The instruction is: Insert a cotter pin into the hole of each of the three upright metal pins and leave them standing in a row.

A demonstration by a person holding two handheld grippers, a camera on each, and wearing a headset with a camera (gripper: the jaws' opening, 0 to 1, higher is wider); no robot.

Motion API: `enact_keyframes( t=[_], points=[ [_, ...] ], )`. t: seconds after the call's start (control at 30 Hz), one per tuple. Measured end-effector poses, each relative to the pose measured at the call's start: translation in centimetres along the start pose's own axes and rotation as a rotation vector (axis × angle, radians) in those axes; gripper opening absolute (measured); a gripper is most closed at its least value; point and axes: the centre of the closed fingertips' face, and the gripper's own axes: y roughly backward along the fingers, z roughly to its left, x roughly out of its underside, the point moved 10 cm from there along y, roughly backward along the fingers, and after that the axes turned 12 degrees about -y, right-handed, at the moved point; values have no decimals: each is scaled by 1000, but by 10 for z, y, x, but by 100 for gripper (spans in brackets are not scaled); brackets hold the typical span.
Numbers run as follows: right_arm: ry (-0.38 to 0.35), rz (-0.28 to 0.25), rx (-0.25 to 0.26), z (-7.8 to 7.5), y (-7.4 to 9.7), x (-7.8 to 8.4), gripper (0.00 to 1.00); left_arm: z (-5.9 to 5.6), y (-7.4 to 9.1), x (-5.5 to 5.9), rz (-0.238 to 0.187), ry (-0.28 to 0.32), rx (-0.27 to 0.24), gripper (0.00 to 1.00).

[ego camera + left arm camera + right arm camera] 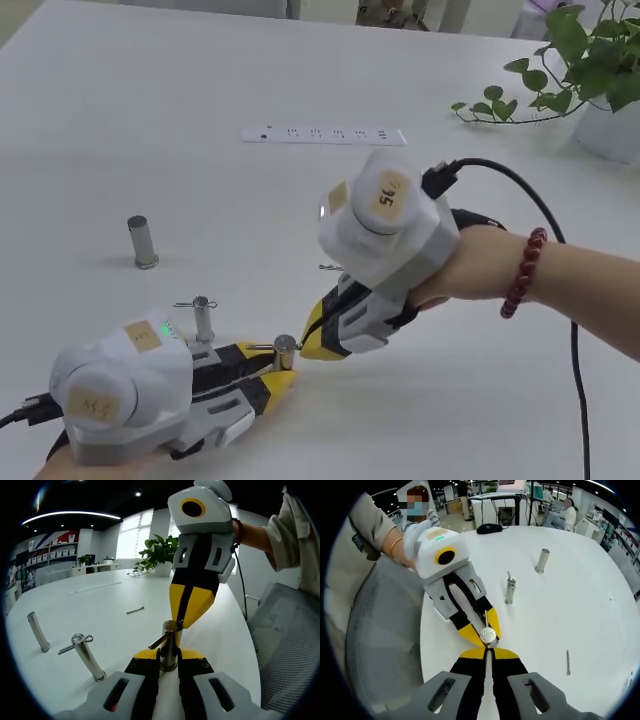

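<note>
**Pin 2 of 3: seat the cotter fully, keep the post clamped**

Left gripper (pixel 278 366) has its jaws closed on the shank of the held pin (pixel 169 647), which stands upright on the table (pixel 150 120). Right gripper (pixel 310 348) has its jaws pressed almost together at the pin's head. I read that as pinching the cotter pin (pixel 159 641), but the grip point itself is hidden. The cotter's free end already pokes out the far side of the hole in the left gripper view.

To do it well:
- Push straight along the hole axis, no twist, until the loop stops against the post.
- Keep the left clamp low so it doesn't block the hole.
- Release right first, then left, so the post doesn't tip.

Finished pin (pixel 203 318) stands just beside it, cotter through. Bare pin (pixel 143 242) is further off. Spare cotter pin (pixel 330 267) lies flat beyond the right gripper. Those two are next.
</note>
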Motion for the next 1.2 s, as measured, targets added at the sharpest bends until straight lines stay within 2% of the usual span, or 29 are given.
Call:
enact_keyframes(
  t=[0.23,0.53,0.87,1.2],
  points=[
    [-10,-7,-5,1,-3,-2,6,0,0,0,0,0,1,12],
    [-20,-10,-7,2,-3,-1,12,0,0,0,1,1,1,12],
    [-25,-68,-4,4,-3,-6,16,0,0,0,2,1,0,12],
    [23,-85,13,8,-10,-7,18,0,0,0,4,2,-1,12]
  ],
)
